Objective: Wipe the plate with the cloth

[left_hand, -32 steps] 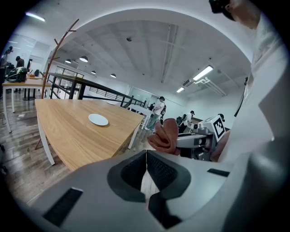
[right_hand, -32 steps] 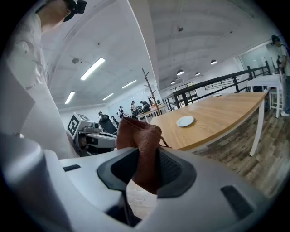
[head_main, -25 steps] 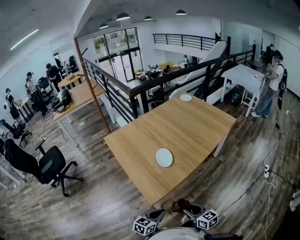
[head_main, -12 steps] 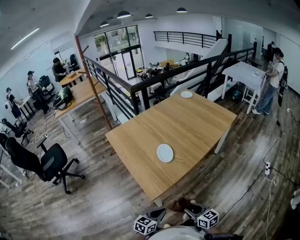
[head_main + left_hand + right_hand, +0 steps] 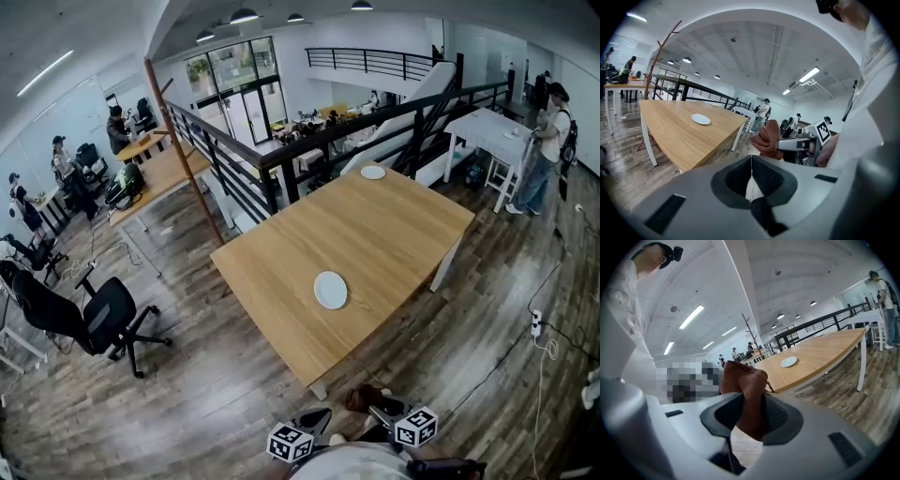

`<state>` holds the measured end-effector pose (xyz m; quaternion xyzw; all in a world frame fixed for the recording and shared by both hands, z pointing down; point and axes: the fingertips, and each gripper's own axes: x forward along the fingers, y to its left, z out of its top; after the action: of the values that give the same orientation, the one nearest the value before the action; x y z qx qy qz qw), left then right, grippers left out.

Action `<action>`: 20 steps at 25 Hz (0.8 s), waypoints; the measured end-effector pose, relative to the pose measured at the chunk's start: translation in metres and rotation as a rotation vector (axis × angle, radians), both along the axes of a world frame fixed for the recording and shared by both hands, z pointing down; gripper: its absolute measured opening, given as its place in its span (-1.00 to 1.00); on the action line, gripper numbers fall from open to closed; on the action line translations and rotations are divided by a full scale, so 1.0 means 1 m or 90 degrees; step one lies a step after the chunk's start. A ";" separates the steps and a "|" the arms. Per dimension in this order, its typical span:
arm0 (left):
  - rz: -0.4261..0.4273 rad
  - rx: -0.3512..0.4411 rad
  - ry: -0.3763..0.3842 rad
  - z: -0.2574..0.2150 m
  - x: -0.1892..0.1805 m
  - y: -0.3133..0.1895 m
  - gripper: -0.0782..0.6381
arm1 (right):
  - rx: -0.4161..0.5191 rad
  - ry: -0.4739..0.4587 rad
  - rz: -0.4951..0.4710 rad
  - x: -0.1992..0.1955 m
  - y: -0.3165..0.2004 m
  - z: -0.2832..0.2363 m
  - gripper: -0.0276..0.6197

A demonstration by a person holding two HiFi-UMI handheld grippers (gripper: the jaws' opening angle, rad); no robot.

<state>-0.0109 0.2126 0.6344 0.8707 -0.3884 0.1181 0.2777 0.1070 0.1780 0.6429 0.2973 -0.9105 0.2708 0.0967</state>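
Standing short of the table (image 5: 394,234), cloth (image 5: 743,378) in hand, wiping not yet begun.

The right gripper (image 5: 749,416) is clamped on the brown cloth, a wad of which pokes up above its jaws at the middle of the right gripper view; the left gripper (image 5: 751,173) has its jaws pressed together on nothing; both sit at the bottom edge of the head view, well apart from the plate (image 5: 330,290), which lies near the frame's centre on the table's near half; a second plate (image 5: 373,172) rests at the far corner, upper middle. Probable risks: the bunched cloth may touch only a small patch and miss the rim; the unheld plate could skid on the smooth wood under pressure.
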 end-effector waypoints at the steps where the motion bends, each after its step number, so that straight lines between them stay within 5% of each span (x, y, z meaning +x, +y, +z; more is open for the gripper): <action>1: 0.001 -0.001 0.000 0.001 0.001 0.001 -0.74 | -0.002 0.001 0.001 0.001 0.001 0.001 -0.53; 20: 0.034 -0.034 -0.013 0.005 0.027 -0.020 -0.74 | -0.043 0.001 0.027 0.028 -0.007 0.010 -0.53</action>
<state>0.0165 0.1925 0.6392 0.8716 -0.3650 0.1449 0.2935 0.1352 0.1713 0.6525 0.3132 -0.8943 0.3030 0.1012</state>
